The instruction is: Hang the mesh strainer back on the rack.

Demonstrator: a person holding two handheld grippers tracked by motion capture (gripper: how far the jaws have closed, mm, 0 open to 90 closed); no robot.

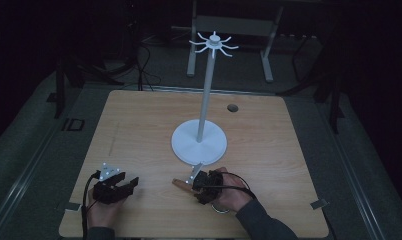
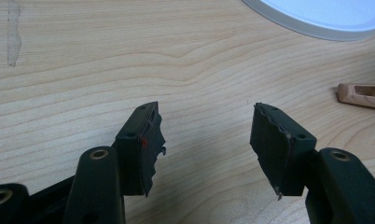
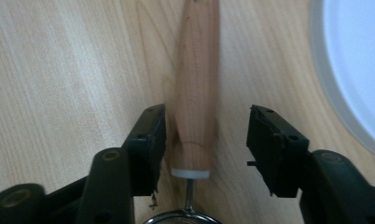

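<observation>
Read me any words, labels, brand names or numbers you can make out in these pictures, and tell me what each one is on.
"ID": pale letters on the dark floor mat beside the table's far-left corner, seen in the high view; they may be part of a longer marking.
No other text: the white stand, the wooden handle, the left gripper and the right gripper carry none that I can read.

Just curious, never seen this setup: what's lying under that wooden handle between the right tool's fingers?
Bare wooden table lies under the wooden handle, which rests flat between the right gripper's open fingers. The strip directly beneath the handle is covered.
</observation>
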